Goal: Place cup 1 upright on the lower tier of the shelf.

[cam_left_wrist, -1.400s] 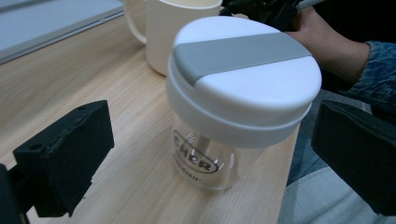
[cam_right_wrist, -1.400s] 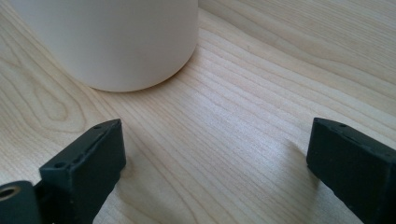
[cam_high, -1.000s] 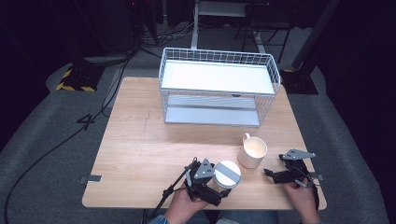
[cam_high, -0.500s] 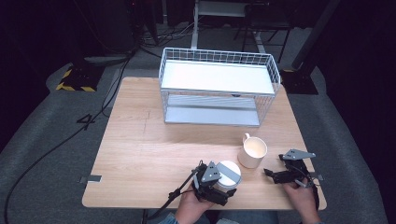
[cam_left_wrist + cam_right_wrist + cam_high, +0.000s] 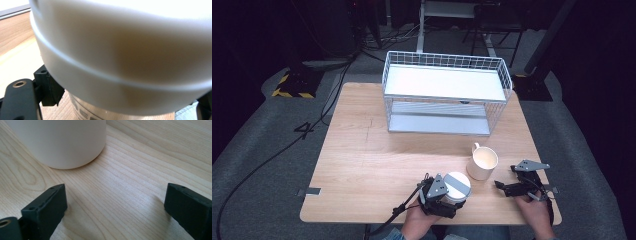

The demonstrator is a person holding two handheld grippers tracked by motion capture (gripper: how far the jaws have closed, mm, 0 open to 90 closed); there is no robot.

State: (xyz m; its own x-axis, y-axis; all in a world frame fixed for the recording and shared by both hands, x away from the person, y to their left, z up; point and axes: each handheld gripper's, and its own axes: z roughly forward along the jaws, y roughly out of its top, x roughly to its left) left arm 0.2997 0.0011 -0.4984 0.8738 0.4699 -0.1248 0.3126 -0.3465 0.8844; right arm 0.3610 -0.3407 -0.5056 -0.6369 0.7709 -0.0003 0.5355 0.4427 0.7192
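**Left grip on the cup: risks from here**

Now the left gripper sits at the near table edge with its jaws around a lidded cup. The jaws have just been closing, and in the left gripper view the cup fills the space between them; the one pad I can see lies against the metal body just under the white lid. I read that as nearly closed and gripping the cup.

The right gripper rests on the table to the right, jaws wide apart with nothing between them. A cream mug stands just beside the cup, between the two grippers. In the right gripper view the mug is near its jaws but apart from them.

Risks, as I judge them:
- The grip is low on a smooth, round body. If the pads sit off-centre, the cup could slip or tilt on lifting.
- The mug is close; swinging the cup rightward could knock it.
- The cup is near the table edge; a fumble could send it off.
- The wire rack stands well apart, at the far side.
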